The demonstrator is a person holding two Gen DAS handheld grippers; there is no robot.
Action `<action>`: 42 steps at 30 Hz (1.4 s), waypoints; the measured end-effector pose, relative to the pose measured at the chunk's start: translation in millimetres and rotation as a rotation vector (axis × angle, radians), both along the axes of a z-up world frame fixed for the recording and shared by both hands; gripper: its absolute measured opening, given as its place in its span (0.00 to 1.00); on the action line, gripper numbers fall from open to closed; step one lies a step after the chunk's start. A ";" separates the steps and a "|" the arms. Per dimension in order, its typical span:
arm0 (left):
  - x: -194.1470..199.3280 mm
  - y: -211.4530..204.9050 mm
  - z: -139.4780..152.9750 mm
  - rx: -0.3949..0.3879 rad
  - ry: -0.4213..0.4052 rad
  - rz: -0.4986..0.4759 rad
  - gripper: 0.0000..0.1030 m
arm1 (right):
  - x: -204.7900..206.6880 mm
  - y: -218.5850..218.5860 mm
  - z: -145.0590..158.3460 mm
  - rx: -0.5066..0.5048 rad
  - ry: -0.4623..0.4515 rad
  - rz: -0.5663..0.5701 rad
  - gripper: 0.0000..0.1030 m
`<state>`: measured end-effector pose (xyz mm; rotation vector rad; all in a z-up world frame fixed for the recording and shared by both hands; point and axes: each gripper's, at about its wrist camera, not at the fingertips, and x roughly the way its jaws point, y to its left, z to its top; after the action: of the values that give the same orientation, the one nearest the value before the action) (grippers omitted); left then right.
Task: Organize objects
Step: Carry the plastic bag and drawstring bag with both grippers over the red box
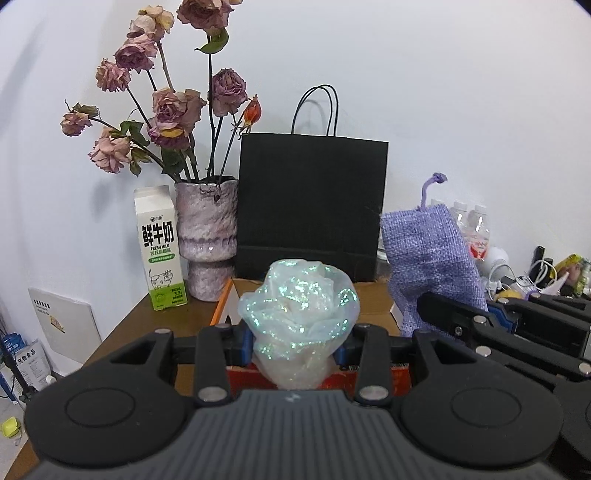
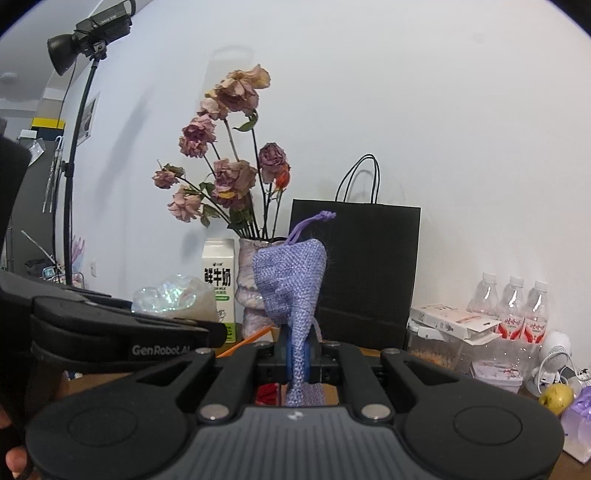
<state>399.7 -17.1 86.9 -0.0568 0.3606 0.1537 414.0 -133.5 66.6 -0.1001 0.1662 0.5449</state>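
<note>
Mid-frame in both wrist views: left gripper [image 1: 295,347] is clamping the shiny wrap [image 1: 299,314], right gripper [image 2: 301,360] is pinching the purple pouch [image 2: 295,280]. Both are hanging above the box [image 1: 373,299]; placing is looking still undone.

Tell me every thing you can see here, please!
shiny bundle: 1, iridescent blue-white, in left hand-held gripper
pouch: 1, purple, pinched in right hand-held gripper
paper bag: 1, black, by wall
vase: 1, mottled pink, left of bag
dried roses: several, dusty pink, in vase
milk carton: 1, white-green, left of vase
water bottles: 3, clear, right of bag
lamp: 1, black, on stand
</note>
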 end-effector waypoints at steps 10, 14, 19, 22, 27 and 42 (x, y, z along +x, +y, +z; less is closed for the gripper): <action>45.8 4.2 -2.3 0.011 0.049 0.019 0.38 | 41.9 2.5 -10.0 -0.028 0.032 0.010 0.05; 67.8 7.2 -5.4 0.015 0.079 0.023 0.38 | 63.0 1.6 -13.5 -0.024 0.046 0.008 0.05; 96.1 9.2 -7.0 0.026 0.094 0.023 0.38 | 96.6 6.7 -17.1 -0.043 0.080 -0.001 0.05; 114.9 10.9 -10.4 0.023 0.112 0.022 0.38 | 114.9 11.1 -21.3 -0.056 0.097 -0.006 0.05; 141.5 15.4 -19.8 0.014 0.154 0.024 0.38 | 138.6 18.1 -32.8 -0.077 0.126 -0.010 0.05; 195.1 20.4 -60.2 0.052 0.291 0.063 0.38 | 179.8 -1.0 -69.9 -0.031 0.243 -0.060 0.05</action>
<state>594.7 3.3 26.6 0.0060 0.6456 0.2344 593.8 -134.4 -3.3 -0.0583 0.4129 0.4936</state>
